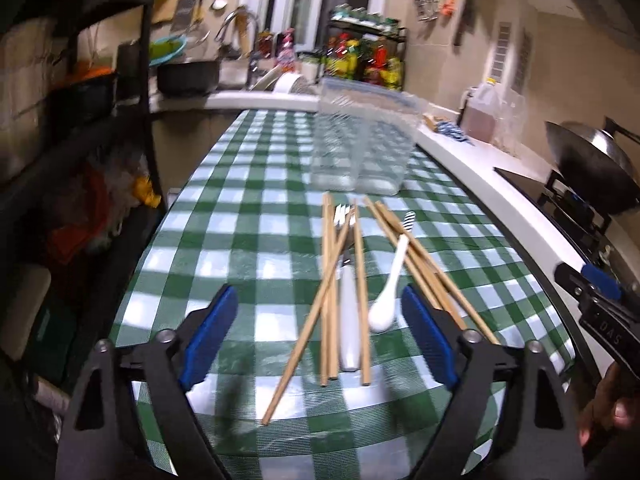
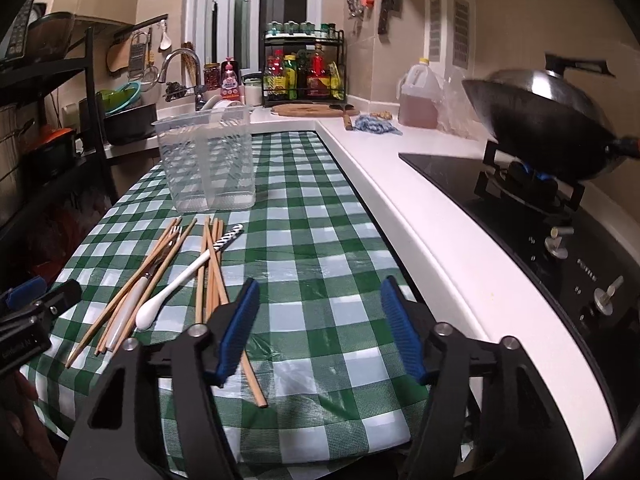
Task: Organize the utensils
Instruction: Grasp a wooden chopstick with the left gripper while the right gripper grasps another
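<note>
Utensils lie loose on the green-checked tablecloth (image 1: 256, 240): wooden chopsticks (image 1: 328, 300), a white-handled fork (image 1: 347, 280) and a white spoon (image 1: 390, 284) sit ahead of and between the jaws of the left gripper (image 1: 320, 320), which stand wide apart with nothing pressed between the blue pads. Beyond the pile, straight past those jaws, stands a clear plastic divided container (image 1: 360, 148), upright and empty-looking. The right gripper (image 2: 320, 320) has its jaws parted too, over bare cloth, with the chopsticks just left of its left pad and one stick running under it, while the white counter (image 2: 420, 208) and a wok (image 2: 548, 120) lie off to its right
</note>
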